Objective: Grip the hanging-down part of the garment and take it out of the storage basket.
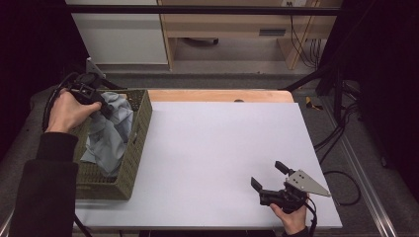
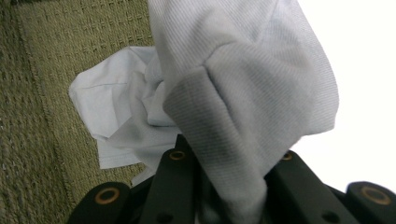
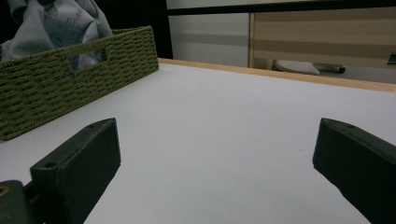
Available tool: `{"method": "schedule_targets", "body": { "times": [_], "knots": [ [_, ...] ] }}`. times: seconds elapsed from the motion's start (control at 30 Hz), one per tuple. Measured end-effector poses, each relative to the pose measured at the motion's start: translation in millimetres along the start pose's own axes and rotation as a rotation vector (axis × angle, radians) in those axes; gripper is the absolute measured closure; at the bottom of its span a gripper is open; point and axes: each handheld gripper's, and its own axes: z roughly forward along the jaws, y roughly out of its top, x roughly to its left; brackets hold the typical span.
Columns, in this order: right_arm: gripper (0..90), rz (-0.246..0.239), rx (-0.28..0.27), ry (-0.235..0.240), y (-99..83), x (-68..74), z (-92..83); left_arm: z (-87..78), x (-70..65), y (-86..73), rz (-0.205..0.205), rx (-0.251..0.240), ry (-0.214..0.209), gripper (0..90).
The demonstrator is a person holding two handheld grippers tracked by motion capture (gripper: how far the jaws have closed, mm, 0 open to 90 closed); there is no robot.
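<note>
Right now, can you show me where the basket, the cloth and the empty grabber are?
basket (image 1: 140,129): high view, its woven right wall.
cloth (image 1: 109,129): high view, the bunched middle hanging into the basket.
right gripper (image 1: 269,176): high view, the gap between its open jaws.

The left gripper (image 2: 229,186) has its black fingers (image 2: 175,177) closed on a fold of pale blue cloth (image 2: 243,93). More of the cloth lies crumpled to the left, inside the woven olive basket (image 2: 42,93). The white table (image 2: 364,70) appears at right.
</note>
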Motion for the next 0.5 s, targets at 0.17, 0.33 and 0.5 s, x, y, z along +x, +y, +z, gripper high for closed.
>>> {"method": "schedule_targets", "body": {
  "times": [0.17, 0.33, 0.5],
  "knots": [
    [1.1, 0.007, 0.001, 0.001, -0.4, 0.0, 0.9, -0.5, -0.5, -0.2, -0.002, 0.003, 0.000, 78.2],
    [1.2, 0.011, 0.007, 0.008, -0.6, 1.0, 1.9, -3.1, -0.4, -2.2, -0.002, 0.005, 0.005, 78.4],
    [1.2, 0.001, 0.015, 0.015, -1.5, 1.2, 3.0, -11.3, 0.1, -4.8, -0.015, -0.007, 0.005, 78.5]
  ]
}}
